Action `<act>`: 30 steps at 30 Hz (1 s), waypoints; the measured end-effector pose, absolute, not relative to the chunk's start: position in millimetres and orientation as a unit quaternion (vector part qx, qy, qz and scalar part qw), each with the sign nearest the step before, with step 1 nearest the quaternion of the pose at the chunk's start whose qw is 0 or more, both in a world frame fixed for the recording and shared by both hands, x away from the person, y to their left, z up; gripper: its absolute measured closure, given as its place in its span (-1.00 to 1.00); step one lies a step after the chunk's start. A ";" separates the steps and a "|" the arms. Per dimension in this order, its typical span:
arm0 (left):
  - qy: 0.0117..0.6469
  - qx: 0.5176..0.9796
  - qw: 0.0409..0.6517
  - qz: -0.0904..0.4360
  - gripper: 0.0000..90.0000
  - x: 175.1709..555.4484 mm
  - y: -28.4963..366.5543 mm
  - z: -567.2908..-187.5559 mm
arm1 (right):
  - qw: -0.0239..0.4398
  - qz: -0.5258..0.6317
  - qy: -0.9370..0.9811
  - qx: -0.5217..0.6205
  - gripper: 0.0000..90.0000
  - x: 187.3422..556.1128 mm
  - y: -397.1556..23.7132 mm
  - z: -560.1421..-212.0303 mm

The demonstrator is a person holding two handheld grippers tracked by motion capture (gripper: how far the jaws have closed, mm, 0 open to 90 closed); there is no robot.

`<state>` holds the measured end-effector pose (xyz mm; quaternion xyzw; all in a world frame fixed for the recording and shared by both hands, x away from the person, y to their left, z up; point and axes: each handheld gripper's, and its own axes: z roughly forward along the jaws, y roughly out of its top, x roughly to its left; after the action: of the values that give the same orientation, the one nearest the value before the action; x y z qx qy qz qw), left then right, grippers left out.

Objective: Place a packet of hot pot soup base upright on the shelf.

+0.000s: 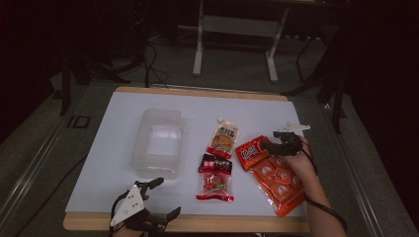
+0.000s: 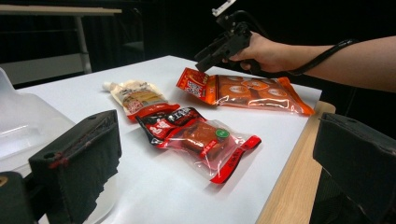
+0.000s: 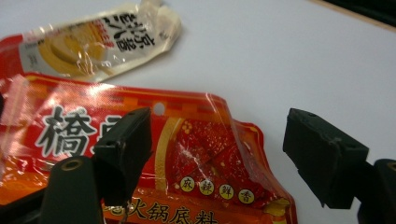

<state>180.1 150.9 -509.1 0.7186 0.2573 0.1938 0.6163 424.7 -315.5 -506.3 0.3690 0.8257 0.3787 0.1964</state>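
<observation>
A: Right gripper (image 1: 271, 142) state?
B: Sits over the top end of the orange packet (image 1: 271, 174), at about 3 o'clock on the bench (image 1: 123, 108) in the high view. Fingers (image 3: 125, 140) stand wide apart; in the right gripper view one lies over the packet's printed header and the other is off past its corner, above bare white sheet. Neither pad presses on the film; nothing held.

A: Orange packet position?
B: Flat on the bench, long axis running from roughly 3 o'clock down toward 5 o'clock, lower end close to the near edge. Header end points toward the middle of the sheet.

A: Left gripper (image 1: 164, 198)?
B: At about 7 o'clock, at the near wooden edge. Its fingers (image 2: 81, 158) are spread wide in the left gripper view, with open bench between them; empty.

A: Other items?
B: Cream pouch (image 1: 225, 137) near centre, at 12 o'clock from the red-and-clear packet (image 1: 216, 178), the two just apart. Both lie at 9 o'clock of the orange packet. Clear plastic container (image 1: 159, 143) sits at 9 o'clock of the pouches, well apart from the right gripper and at 12 o'clock from the left one
</observation>
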 end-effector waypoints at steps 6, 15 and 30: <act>0.255 0.721 0.615 0.193 -0.97 180.2 149.8 -509.7 | 0.192 0.362 0.833 0.371 -0.47 432.5 -314.7 -512.3; 0.256 0.722 0.614 0.190 -0.97 180.6 149.6 -510.3 | 0.168 0.335 0.855 0.359 -0.44 439.4 -315.2 -524.3; 0.251 0.729 0.609 0.187 -0.97 180.9 146.3 -511.4 | 0.158 0.318 0.873 0.335 -0.01 437.7 -302.6 -528.3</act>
<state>180.9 146.3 -511.4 0.7289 0.2513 0.1875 0.6085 437.7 -302.6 -528.3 0.3355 0.8726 0.3178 0.1580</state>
